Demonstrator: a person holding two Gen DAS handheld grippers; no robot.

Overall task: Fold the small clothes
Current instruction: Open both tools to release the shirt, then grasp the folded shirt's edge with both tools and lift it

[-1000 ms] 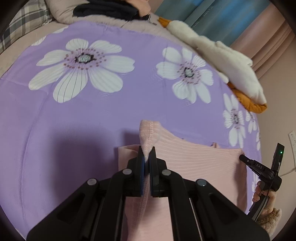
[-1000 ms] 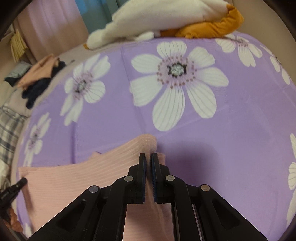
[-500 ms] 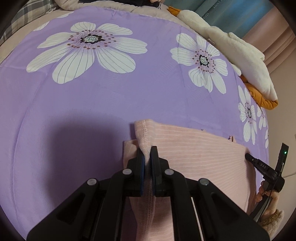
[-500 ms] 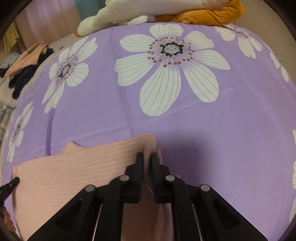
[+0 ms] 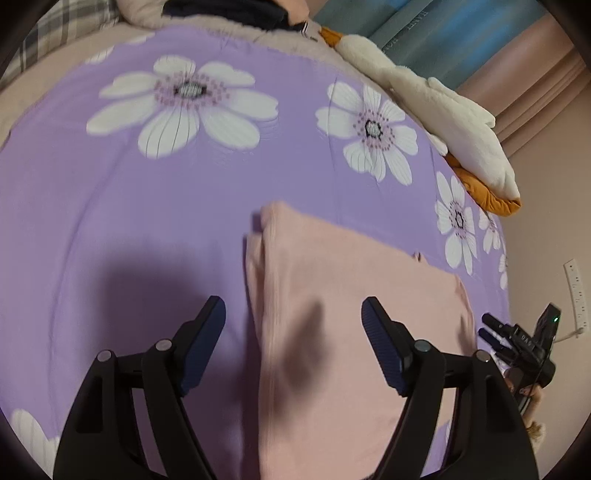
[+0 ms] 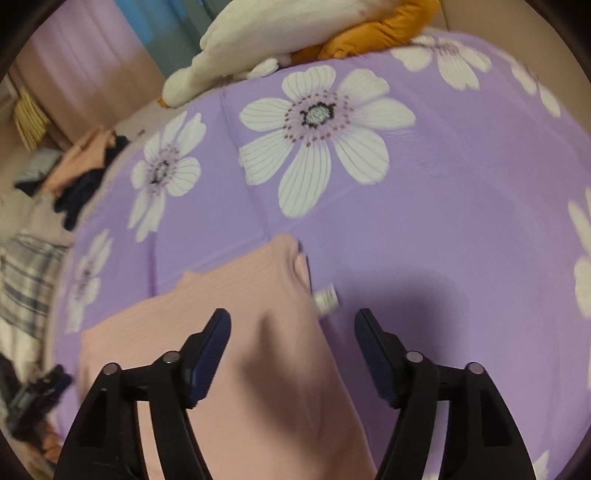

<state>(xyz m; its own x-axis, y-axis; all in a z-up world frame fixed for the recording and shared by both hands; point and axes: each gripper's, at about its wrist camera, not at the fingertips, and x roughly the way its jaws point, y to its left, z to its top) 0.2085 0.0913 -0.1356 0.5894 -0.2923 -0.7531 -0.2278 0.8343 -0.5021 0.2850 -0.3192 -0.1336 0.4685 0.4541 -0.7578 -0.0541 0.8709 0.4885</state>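
Note:
A pink ribbed garment lies folded flat on the purple flowered bedspread. My left gripper is open and empty, hovering over the garment's left edge. My right gripper is open and empty above the garment's right edge, where a small white label sticks out. The right gripper also shows in the left wrist view at the garment's far right side.
A white and orange plush toy lies along the bed's far edge, also in the right wrist view. A pile of dark and peach clothes sits at the head of the bed near a plaid pillow.
Both grippers were shut on the garment's top corners. They have opened and let go, and the folded layer now lies flat on the bedspread. Both grippers have lifted slightly.

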